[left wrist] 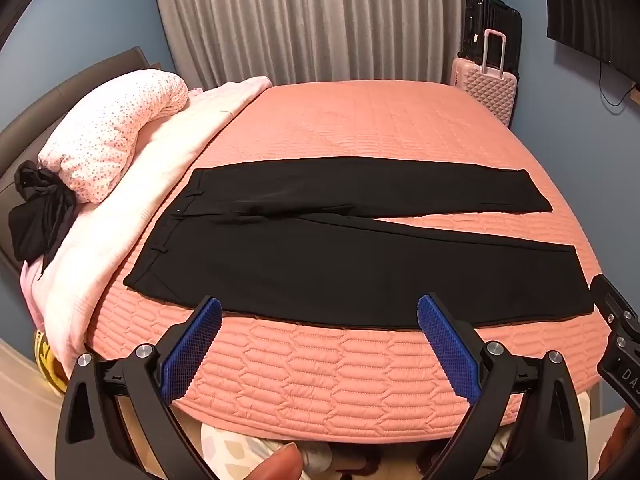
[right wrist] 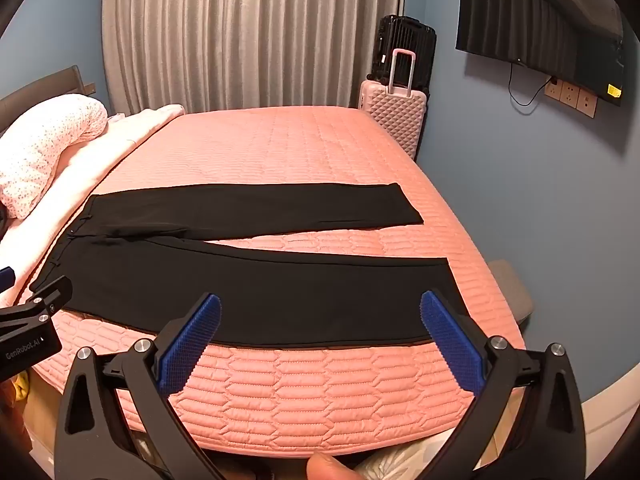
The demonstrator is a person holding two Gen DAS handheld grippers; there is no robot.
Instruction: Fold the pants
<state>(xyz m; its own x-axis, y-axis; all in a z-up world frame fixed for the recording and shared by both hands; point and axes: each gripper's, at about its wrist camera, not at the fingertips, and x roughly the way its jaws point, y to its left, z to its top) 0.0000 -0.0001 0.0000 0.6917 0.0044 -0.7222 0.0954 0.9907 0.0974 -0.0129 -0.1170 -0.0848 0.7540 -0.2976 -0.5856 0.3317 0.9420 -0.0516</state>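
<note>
Folding has not begun, by the look of it: black pants (left wrist: pixel 360 256) lie flat and unfolded across the near half of the pink quilted bedspread (left wrist: pixel 360 120), waistband toward the pillow end, 2 legs splayed in a narrow V — every fold is left to do. Left gripper (left wrist: pixel 320 312) and right gripper (right wrist: pixel 320 312) hover over the near hem edge, jaws spread wide, holding nothing. Fabric reads as thin, matte and limp with crisp straight edges — the bedspread beneath is puffy, stitched in elongated hexagons.
</note>
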